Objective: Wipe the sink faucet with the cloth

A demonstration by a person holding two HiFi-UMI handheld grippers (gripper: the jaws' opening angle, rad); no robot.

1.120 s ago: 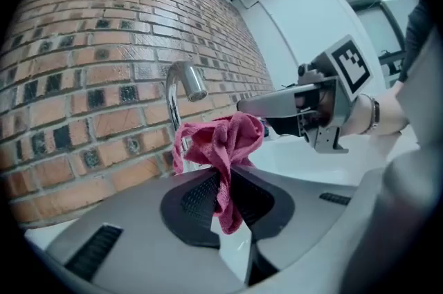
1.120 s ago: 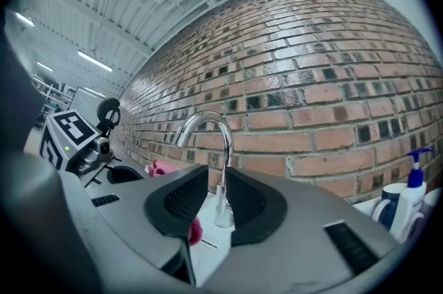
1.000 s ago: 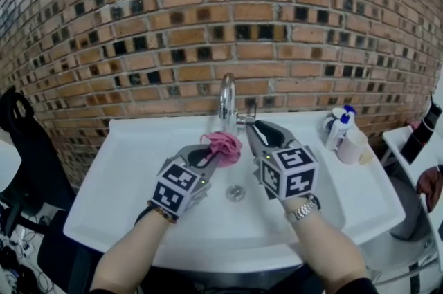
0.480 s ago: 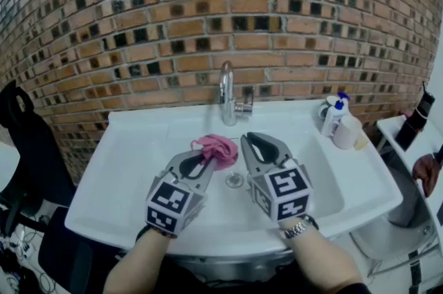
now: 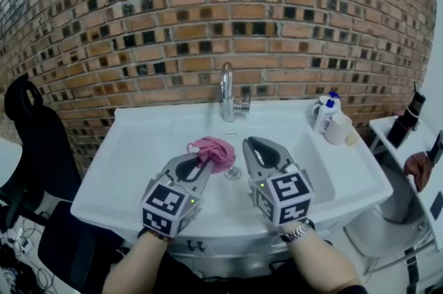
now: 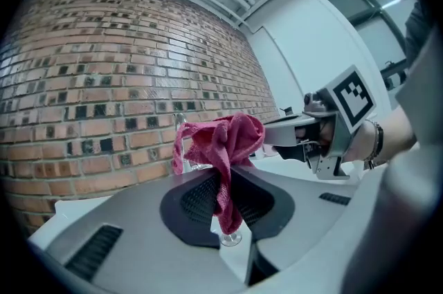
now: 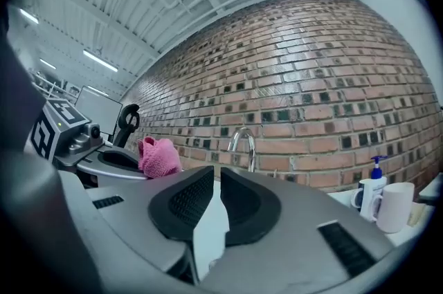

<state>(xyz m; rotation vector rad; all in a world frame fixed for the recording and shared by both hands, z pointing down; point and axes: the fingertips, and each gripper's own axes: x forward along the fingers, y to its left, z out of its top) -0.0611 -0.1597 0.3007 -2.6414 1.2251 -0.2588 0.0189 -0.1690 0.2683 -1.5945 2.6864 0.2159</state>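
A pink cloth (image 5: 213, 151) hangs bunched from my left gripper (image 5: 201, 160), which is shut on it over the white sink (image 5: 138, 140). In the left gripper view the cloth (image 6: 225, 147) drapes down between the jaws of that gripper (image 6: 221, 175). The chrome faucet (image 5: 226, 92) stands at the back of the sink, well beyond both grippers. My right gripper (image 5: 252, 145) is beside the left one, shut with nothing between its jaws. In the right gripper view the gripper (image 7: 216, 178) points toward the faucet (image 7: 243, 144), with the cloth (image 7: 158, 155) to its left.
A pump bottle (image 5: 324, 114) and a white mug (image 5: 337, 128) stand on the sink's back right corner. A brick wall (image 5: 208, 16) rises behind the sink. A black chair (image 5: 34, 140) is at the left, a small white table (image 5: 398, 140) with objects at the right.
Both grippers have drawn back from the faucet toward the sink's near edge. The left one has kept hold of the cloth.
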